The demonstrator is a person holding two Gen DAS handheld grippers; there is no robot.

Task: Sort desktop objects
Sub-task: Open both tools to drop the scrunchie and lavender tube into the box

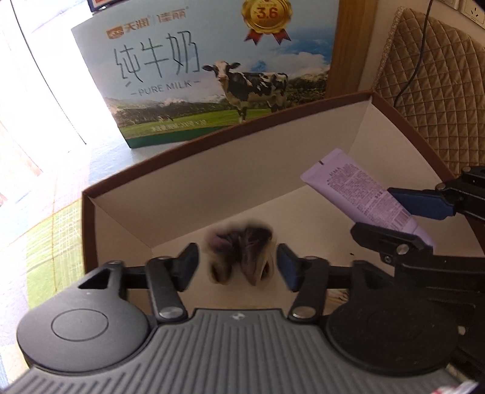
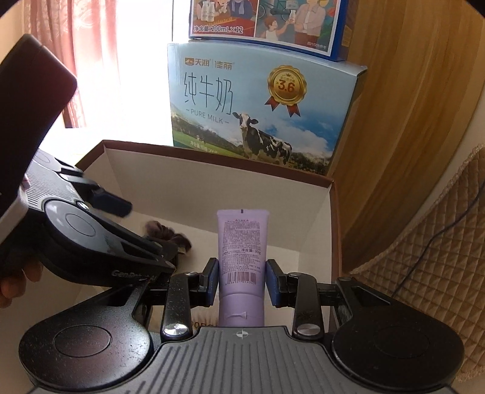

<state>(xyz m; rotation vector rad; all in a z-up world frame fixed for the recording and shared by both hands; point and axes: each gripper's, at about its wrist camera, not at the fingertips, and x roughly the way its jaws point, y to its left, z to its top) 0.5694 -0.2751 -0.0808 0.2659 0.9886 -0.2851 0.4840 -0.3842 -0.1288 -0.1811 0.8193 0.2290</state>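
Over the open white-lined cardboard box (image 1: 188,194), the left gripper (image 1: 238,265) stands parted around a blurred dark purple fabric scrunchie (image 1: 239,254) dropping free, while the right gripper (image 2: 242,280) clamps a lilac plastic tube (image 2: 241,242), seemingly next to release.

An open box (image 1: 230,178) sits on the bench with a milk carton (image 1: 212,75) standing just behind it at 12 o'clock; in the right wrist view a second carton (image 2: 266,21) is stacked on that one. A hair scrunchie (image 1: 239,254) is inside the box, between the left gripper (image 1: 238,265)'s spread fingers. At 3 o'clock of it, the right gripper (image 2: 242,277) holds a tube (image 2: 241,248) over the box. A quilted cushion (image 1: 433,91) lies beyond the box's right wall.
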